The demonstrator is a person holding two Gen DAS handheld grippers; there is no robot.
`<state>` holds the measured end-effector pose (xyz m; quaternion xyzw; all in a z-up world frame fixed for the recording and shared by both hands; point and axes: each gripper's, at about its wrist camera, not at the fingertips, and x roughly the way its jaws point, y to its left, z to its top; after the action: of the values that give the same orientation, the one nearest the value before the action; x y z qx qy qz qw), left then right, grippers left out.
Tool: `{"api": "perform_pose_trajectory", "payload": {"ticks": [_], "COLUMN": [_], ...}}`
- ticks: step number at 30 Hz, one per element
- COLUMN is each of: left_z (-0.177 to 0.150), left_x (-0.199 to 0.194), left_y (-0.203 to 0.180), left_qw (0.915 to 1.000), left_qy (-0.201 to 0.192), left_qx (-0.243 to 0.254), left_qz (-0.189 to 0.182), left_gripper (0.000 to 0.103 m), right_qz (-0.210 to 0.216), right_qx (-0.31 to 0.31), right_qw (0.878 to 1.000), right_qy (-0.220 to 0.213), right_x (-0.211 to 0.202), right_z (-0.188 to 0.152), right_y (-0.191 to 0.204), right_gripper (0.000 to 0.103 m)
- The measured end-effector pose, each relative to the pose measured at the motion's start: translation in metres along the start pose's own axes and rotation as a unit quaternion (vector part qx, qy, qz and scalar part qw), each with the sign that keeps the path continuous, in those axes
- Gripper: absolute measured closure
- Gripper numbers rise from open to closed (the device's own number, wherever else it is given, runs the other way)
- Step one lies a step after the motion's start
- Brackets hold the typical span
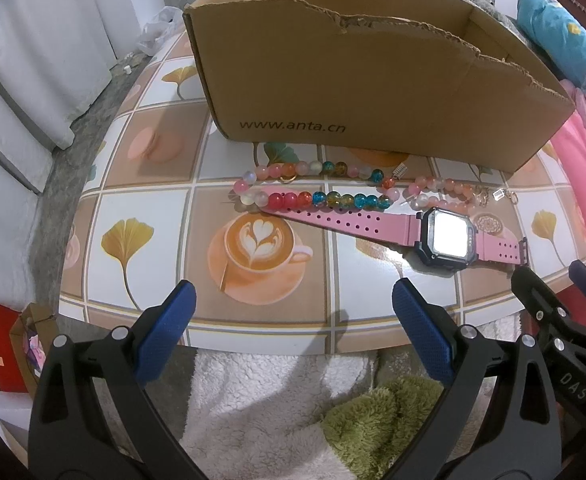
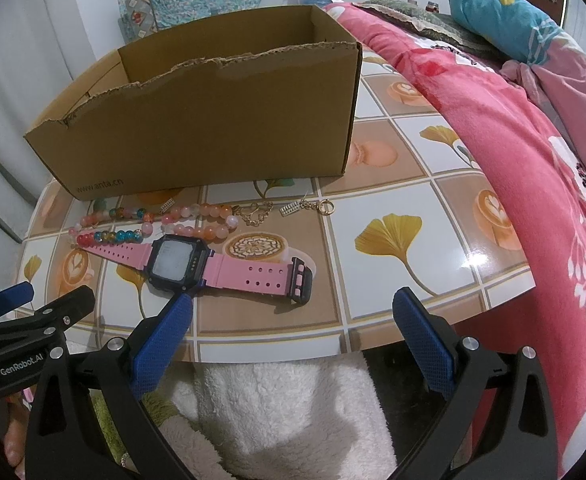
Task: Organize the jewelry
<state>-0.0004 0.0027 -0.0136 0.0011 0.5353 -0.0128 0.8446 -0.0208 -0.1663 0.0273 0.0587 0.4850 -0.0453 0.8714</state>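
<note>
Left gripper (image 1: 293,308) wide, empty, right gripper (image 2: 293,312) wide, empty, both at table (image 2: 393,240) edge, watch (image 2: 197,268) just ahead, beads (image 1: 317,192) behind it, box (image 1: 357,96) beyond.

Glossy tile-print table (image 2: 445,216) beside pink-quilted bed (image 2: 533,128), white wall (image 1: 33,40) behind.

A pink floral blanket (image 2: 533,168) is draped beside a tiled-pattern tabletop (image 2: 413,216); a teal patterned pillow (image 2: 497,16) is seen behind it.
</note>
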Motion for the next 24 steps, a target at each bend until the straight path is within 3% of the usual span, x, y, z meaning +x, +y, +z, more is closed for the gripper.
{"api": "perform_pose_trajectory", "payload": {"ticks": [24], "left_z": [0.0006], "left_x": [0.0048], "left_y": [0.0035], "left_qw": [1.0], "left_qy": [0.006], "left_qx": [0.001], "left_qz": [0.003], "left_gripper": [0.008], "right_qz": [-0.001], "right_qx": [0.001], "right_qw": [1.0], "right_qy": [0.0], "right_x": [-0.0009], "right_z": [-0.0002], "right_y": [-0.0013], "right_gripper": [0.005]}}
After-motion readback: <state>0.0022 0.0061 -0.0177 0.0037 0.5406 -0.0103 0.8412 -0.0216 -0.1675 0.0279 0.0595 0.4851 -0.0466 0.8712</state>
